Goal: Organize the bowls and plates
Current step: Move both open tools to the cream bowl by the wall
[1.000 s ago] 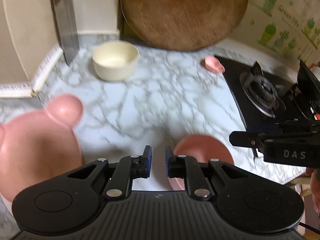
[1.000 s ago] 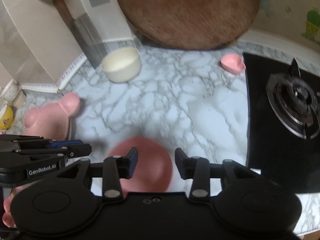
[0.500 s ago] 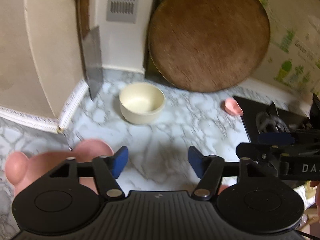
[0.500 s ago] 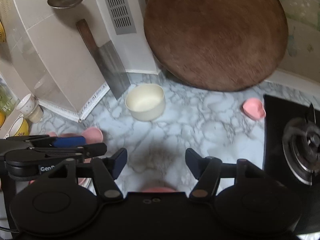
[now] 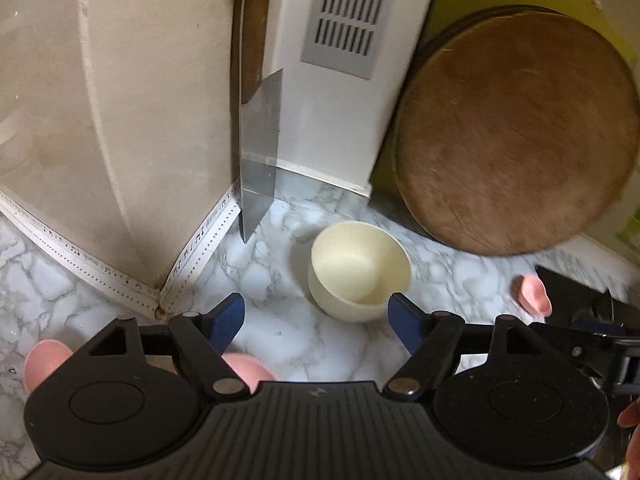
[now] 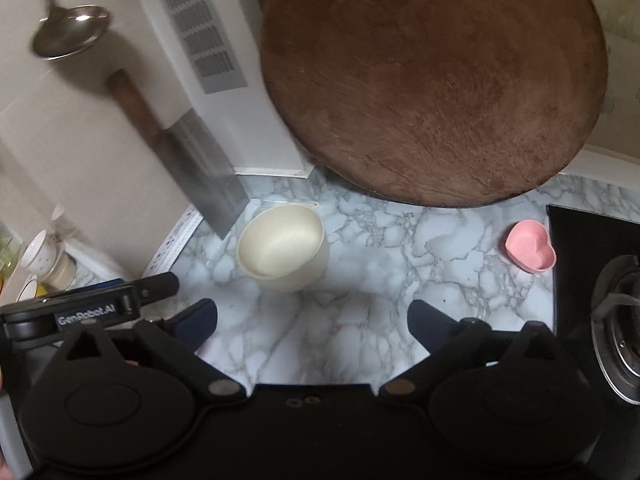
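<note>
A cream bowl (image 5: 359, 270) stands upright on the marble counter (image 5: 280, 332), just beyond my open, empty left gripper (image 5: 316, 320); it also shows in the right wrist view (image 6: 282, 254). My right gripper (image 6: 312, 322) is open wide and empty, short of the bowl. A pink bear-eared plate (image 5: 44, 362) pokes out under the left gripper at lower left. A small pink heart dish (image 6: 530, 250) sits by the stove and shows in the left wrist view (image 5: 532, 294) too.
A round wooden board (image 6: 432, 80) leans on the back wall. A cleaver (image 5: 258, 148) hangs at the corner behind the bowl. A ladle (image 6: 68, 34) hangs upper left. The black gas stove (image 6: 592, 280) lies right. Cups (image 6: 40, 258) stand far left.
Both grippers rose and tilted toward the back wall and opened wider. The pink round bowl dropped out of view beneath them. The cream bowl now sits closer to the fingertips.
</note>
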